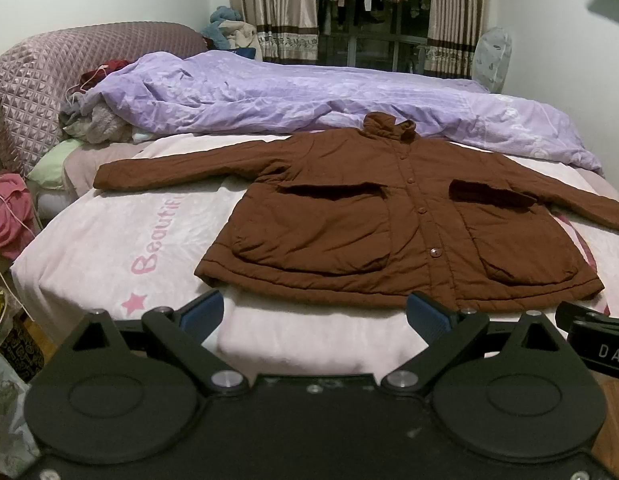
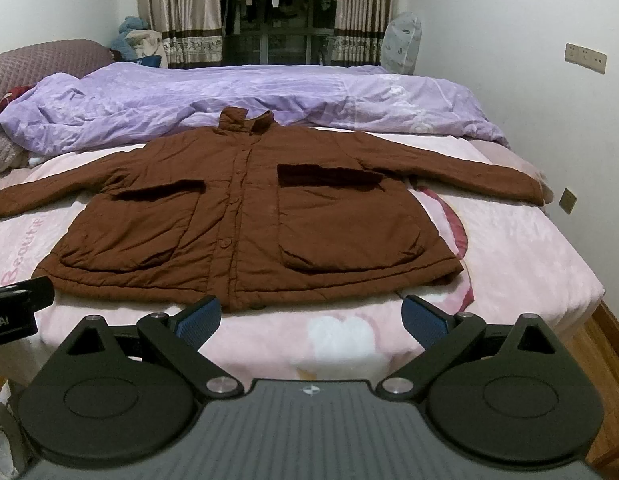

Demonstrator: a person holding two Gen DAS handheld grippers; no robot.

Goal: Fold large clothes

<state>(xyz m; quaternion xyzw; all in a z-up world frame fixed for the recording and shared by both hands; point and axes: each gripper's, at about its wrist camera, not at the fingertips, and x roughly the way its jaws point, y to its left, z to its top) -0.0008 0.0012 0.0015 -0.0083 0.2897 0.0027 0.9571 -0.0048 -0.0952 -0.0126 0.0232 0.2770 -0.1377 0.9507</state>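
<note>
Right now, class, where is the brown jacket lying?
The brown jacket lies spread flat, front up, on the pink blanket in both wrist views, its collar toward the purple duvet.

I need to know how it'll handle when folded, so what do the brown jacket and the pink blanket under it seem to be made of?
The brown jacket looks like matte woven cloth with light padding: soft puffy creases, stitched patch pockets, no shine. The pink blanket looks like plush fleece: a fuzzy nap with a faint sheen. Exact fibres cannot be told.
</note>
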